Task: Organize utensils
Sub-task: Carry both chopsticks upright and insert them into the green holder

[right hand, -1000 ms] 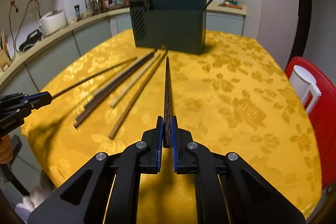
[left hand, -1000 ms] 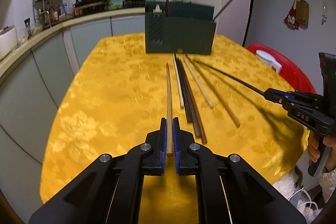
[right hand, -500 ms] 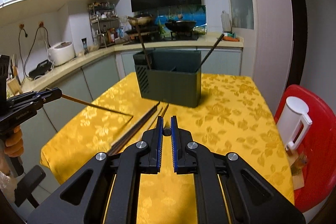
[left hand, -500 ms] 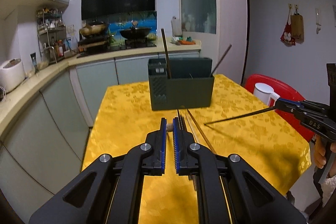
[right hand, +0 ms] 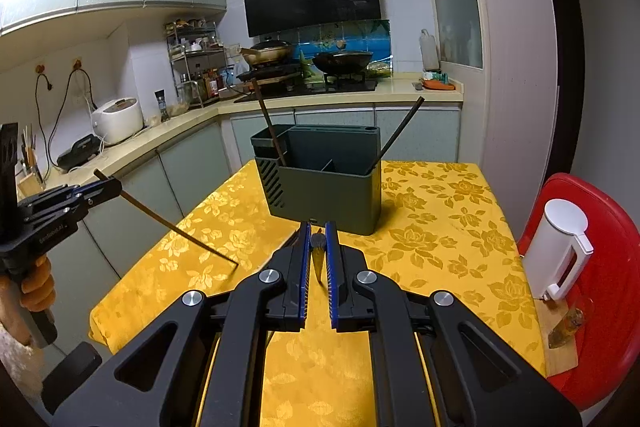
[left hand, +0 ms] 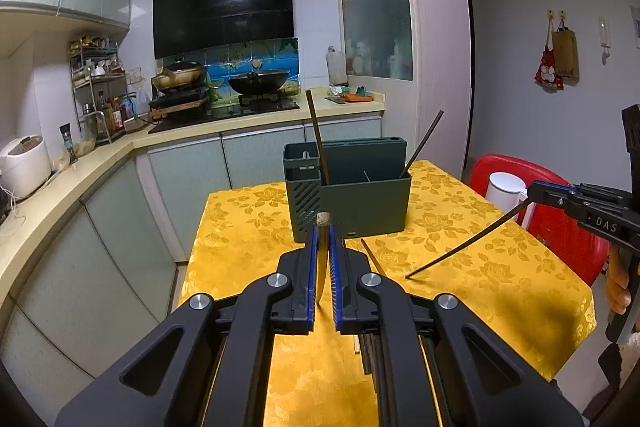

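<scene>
Both grippers pinch a chopstick apiece above the yellow table [left hand: 248, 211]: left gripper [left hand: 324, 247] a wooden one [left hand: 323, 223], right gripper [right hand: 318, 247] a dark one [right hand: 318, 243]. The holder [left hand: 360, 203] stands straight ahead of both, each stick pointing toward it.

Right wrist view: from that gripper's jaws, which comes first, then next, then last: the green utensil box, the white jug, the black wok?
1. The green utensil box, straight ahead on the yellow table.
2. The white jug, off to the right on the red chair; roughly as near, too close to call.
3. The black wok, far back on the stove.
</scene>
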{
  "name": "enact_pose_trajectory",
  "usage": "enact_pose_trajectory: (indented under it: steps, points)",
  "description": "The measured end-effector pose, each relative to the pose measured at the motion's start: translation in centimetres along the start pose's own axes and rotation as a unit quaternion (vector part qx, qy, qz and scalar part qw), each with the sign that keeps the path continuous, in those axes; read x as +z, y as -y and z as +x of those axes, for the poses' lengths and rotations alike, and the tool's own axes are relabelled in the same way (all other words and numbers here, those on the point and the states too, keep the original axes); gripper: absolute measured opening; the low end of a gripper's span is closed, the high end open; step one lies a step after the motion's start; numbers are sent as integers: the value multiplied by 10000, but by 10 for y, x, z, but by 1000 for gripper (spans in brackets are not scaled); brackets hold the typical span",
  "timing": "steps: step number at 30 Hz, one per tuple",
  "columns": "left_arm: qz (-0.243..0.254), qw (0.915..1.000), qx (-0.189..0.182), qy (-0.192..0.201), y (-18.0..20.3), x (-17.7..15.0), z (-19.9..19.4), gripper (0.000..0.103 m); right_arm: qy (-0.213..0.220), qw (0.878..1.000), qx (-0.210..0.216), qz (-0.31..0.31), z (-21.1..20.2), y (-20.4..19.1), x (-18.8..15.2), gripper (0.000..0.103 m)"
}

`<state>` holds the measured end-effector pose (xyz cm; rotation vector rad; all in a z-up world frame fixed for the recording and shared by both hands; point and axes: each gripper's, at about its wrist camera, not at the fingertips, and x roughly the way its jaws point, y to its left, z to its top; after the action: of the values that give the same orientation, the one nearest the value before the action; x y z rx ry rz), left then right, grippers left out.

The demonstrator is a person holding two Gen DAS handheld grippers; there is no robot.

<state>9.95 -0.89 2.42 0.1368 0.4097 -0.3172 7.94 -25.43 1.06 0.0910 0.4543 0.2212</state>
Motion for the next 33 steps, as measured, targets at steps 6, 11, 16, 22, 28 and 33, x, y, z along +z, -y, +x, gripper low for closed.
enact_pose_trajectory:
  steps: [6, 11, 16, 22, 28, 33]
  points:
    - [-22, 10000, -11, 14, -2, 7, 3, 6, 16, 10000, -2, -5, 1, 2, 12, 8]
    - [-68, 10000, -1, -34, -7, 15, 11, 6, -26, 10000, 77, 53, 5, 6, 23, 8]
    - [-102, 9999, 51, -73, -12, 23, 18, 6, -32, 9999, 82, 54, 9, 7, 34, 8]
    - [-118, 9999, 102, -65, -15, 34, 24, 6, -115, 9996, 132, 199, 20, 16, 53, 8]
    - [-132, 9998, 127, -11, -20, 54, 27, 6, -92, 9996, 102, 228, 25, 20, 75, 8]
    - [1, 9999, 119, 52, -19, 79, 28, 6, -60, 9999, 64, 116, 29, 15, 91, 8]
